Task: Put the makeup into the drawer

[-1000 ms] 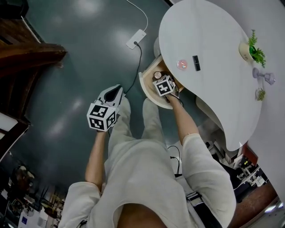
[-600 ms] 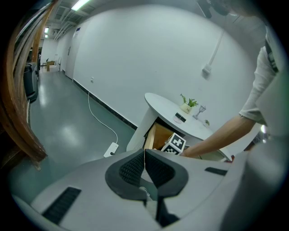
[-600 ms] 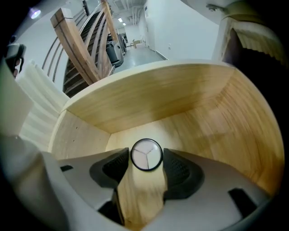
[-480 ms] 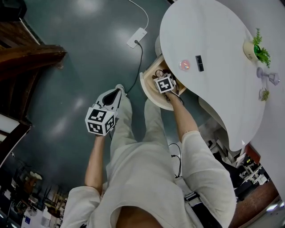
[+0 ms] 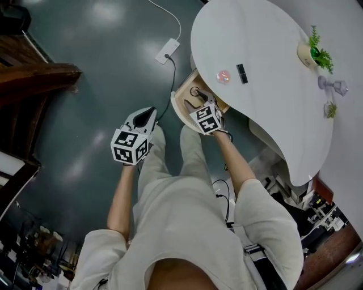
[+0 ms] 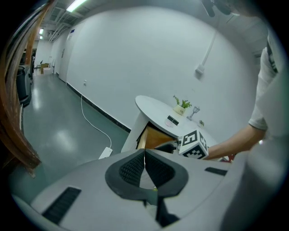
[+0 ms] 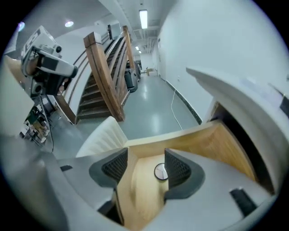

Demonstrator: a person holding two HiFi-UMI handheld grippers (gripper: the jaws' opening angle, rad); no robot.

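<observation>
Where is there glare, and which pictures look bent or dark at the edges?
Head view: soft glare patches on the floor, table evenly lit, little bending. Left gripper view: fisheye curves the wall, corners dark. Right gripper view: same bending on the stairs, corners dark too.

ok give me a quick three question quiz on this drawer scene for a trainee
1. True or false: the left tool has its jaws wide apart.
2. Which makeup items lie on the white table? A) a pink compact and a black case B) only a brush C) none
3. Fill in: the round compact seen between the jaws of the right tool lies on the floor of the open ____.

Key
1. False: its pads meet, with nothing between them.
2. A
3. drawer. The right tool's jaws have just been closing a little, but they stand apart and do not press the compact.
</observation>
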